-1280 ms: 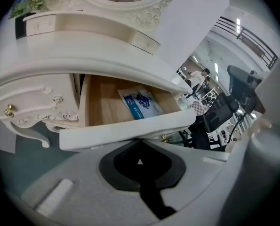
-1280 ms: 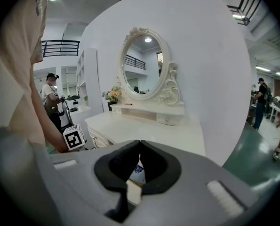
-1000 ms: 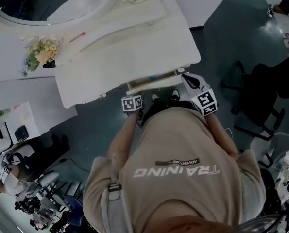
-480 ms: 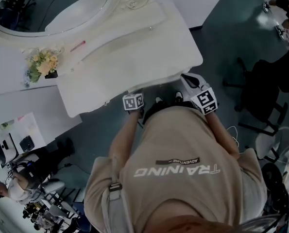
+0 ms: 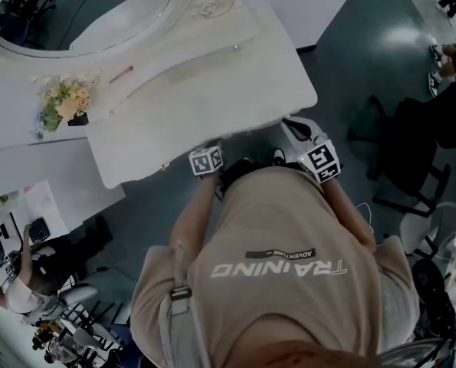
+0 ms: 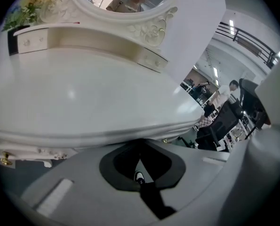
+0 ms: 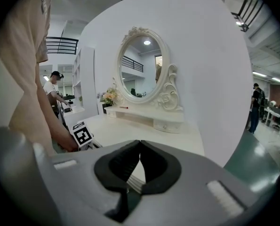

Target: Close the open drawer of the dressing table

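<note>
Your left gripper (image 6: 140, 154) and right gripper (image 7: 140, 147), both clenched empty, sit at the front edge of the dressing table (image 5: 205, 90) (left one lower). Floor (image 5: 358, 67) opens right of it.

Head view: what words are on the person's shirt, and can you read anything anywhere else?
"TRAINING": big pale letters on the back of the shirt, upside down here.
"ADVENTURE": on the small dark patch just above it.
Left marker cube and right marker cube: square patterns only, no words.
Papers on the side desk: too small to read.
</note>
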Demonstrator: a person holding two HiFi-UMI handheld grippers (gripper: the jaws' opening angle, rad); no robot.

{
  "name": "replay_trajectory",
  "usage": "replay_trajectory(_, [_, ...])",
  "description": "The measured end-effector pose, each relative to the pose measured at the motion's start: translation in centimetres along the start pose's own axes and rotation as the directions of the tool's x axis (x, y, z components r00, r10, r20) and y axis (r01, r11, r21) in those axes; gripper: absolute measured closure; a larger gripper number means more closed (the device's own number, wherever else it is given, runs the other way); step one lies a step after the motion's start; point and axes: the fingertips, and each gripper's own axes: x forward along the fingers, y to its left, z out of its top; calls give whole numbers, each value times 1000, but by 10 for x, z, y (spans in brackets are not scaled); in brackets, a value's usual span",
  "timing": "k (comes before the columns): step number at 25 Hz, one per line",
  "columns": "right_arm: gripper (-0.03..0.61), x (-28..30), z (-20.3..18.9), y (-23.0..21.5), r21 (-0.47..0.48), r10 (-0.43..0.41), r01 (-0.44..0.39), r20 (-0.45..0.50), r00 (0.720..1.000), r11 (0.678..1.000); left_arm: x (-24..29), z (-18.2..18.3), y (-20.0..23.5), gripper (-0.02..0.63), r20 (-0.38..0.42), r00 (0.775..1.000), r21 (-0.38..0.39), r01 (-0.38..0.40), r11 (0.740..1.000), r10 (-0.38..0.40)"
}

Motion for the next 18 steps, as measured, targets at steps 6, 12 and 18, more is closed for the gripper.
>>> replay_trajectory(6, [574,-16,-9,-1,3,5,-5,6,1000,1000,1,-2,-6,606,39,999,-82,-34,996,37])
replay_trajectory(12, [574,-25,-4,7,1,38,-38,38,999,999,-20,-11,-11,606,4,999,-75,-47,996,47])
replay_trajectory(18, [574,-35,0,16,5,75,-75,44,996,997,-52,-6,-38,606,46,998,46,-53,998,51])
